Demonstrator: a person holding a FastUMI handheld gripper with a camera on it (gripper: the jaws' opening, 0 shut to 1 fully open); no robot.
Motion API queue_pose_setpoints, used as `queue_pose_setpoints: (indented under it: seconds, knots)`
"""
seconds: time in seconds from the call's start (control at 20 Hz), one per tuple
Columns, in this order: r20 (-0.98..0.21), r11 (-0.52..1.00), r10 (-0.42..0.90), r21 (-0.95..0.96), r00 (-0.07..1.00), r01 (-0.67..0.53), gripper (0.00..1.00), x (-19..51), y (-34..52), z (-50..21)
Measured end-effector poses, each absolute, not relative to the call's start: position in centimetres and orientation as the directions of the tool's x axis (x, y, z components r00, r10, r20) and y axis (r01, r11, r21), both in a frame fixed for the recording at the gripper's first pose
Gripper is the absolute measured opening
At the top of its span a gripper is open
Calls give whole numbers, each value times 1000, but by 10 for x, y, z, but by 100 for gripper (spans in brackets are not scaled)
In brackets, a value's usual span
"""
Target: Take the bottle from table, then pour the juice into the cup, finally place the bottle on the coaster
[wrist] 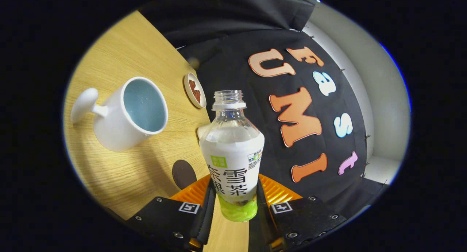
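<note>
Bench (pixel 120 55): one light wood-grain top, seen tilted in the gripper view. One white ceramic cup (pixel 126 113) with pale blue inside and a round-knobbed handle sits on it, well off to the side of the claw, mouth in view. One clear plastic bottle (pixel 232 153), uncapped, white label, greenish juice at its base, stands up between the two claw fingers. Claw (pixel 233 202) is clamped on the bottle's lower body, both fingers (pixel 208 204) pressing its sides. One dark round flat coaster (pixel 183 173) lies on the bench just ahead of the fingers, beside the bottle, between claw and cup. One small white dish (pixel 194 89) with reddish-brown bits sits beyond the cup near the bench's far edge.
</note>
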State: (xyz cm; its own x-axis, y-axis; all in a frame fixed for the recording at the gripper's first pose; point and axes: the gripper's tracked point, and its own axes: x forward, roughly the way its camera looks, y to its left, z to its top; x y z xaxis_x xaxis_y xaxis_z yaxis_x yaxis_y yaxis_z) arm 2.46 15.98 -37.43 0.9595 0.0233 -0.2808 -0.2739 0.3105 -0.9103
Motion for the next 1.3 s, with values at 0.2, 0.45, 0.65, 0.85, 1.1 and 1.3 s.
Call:
queue_pose_setpoints:
  seconds: [0.2,0.45,0.65,0.85,1.1,1.3]
  knots:
    - [-278,179,49,-942,959,-283,56,25,161,-375]
    - [-256,64,84,-963,963,-261,56,24,169,-375]
    - [-265,-4,110,-964,958,-266,56,28,173,-376]
    - [-247,-58,121,-969,961,-241,56,28,173,-371]
    - [-249,-75,119,-968,961,-241,56,30,171,-370]
    - [-239,-94,122,-969,963,-229,56,31,171,-368]
